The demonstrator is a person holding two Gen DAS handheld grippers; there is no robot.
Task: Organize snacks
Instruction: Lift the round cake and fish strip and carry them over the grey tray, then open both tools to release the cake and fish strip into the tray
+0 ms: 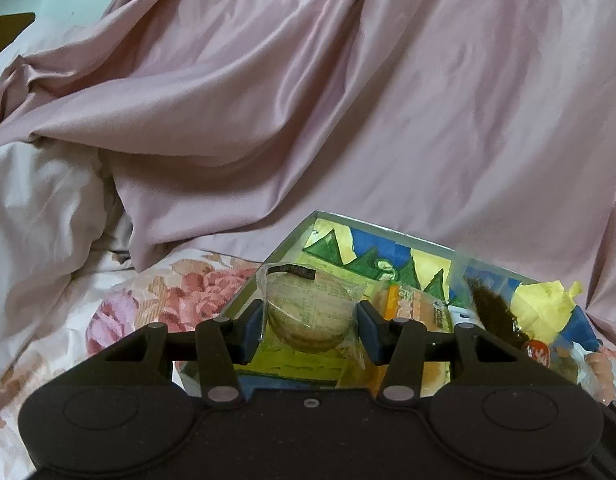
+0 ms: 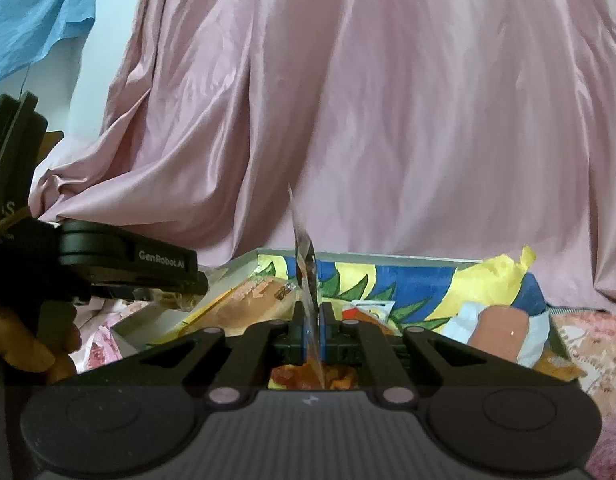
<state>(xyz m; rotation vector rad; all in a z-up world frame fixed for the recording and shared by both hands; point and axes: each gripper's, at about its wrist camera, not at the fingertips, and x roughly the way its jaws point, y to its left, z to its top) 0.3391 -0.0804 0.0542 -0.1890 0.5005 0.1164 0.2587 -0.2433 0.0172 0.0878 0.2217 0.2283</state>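
A shallow box point(image 1: 296, 236) with a painted green, yellow and blue floor lies on the bed. My left gripper point(image 1: 310, 326) holds a round beige biscuit in clear wrap point(image 1: 310, 312) between its fingers, just above the box's left part. An orange bun packet point(image 1: 412, 304), a brown snack point(image 1: 492, 312) and a yellow wrapper point(image 1: 544, 308) lie in the box. In the right wrist view my right gripper point(image 2: 314, 328) is shut on a thin clear packet point(image 2: 306, 268) held edge-on over the box point(image 2: 388, 257). The left gripper's body point(image 2: 128, 262) shows at left.
Pink satin fabric point(image 1: 348, 100) drapes behind the box in both views. A floral bedcover point(image 1: 168, 300) lies left of the box. A sausage packet point(image 2: 504, 328) and an orange bun packet point(image 2: 248, 300) lie in the box. Blue cloth point(image 2: 32, 20) hangs at top left.
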